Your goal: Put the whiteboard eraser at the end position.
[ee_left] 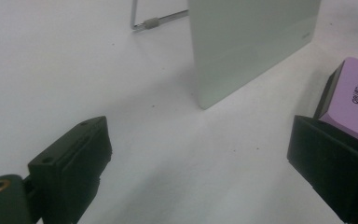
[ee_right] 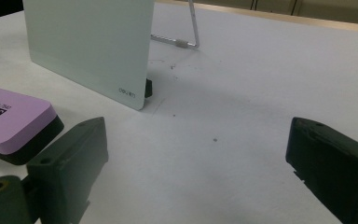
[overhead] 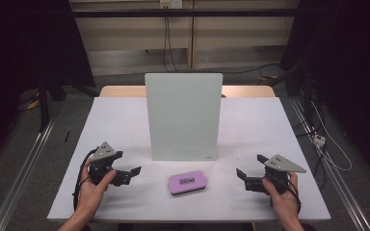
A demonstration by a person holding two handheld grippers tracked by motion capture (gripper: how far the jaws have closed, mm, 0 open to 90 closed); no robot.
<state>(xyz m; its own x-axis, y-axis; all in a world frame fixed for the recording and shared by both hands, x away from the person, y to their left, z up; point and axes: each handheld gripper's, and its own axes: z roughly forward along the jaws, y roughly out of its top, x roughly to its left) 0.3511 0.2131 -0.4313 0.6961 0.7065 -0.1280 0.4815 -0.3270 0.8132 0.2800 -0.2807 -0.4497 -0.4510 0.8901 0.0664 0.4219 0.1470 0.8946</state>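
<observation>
A purple magnetic eraser (overhead: 187, 182) with a black base lies flat on the white table, just in front of an upright pale green board (overhead: 183, 115). The left gripper (overhead: 131, 174) rests on the table to the eraser's left, open, with nothing between its jaws. To the eraser's right the right gripper (overhead: 243, 178) is also open and holds nothing. In the left gripper view the eraser (ee_left: 354, 102) sits behind the right-hand jaw and the board (ee_left: 247, 42) stands farther off. In the right gripper view the eraser (ee_right: 11, 121) lies at the left, below the board (ee_right: 88, 42).
The board leans on a wire stand (ee_right: 186, 39) behind it. The white table (overhead: 111, 130) has bare room on both sides of the board. Metal rails (overhead: 24, 163) run along the floor either side, and cables (overhead: 325, 139) lie at the right.
</observation>
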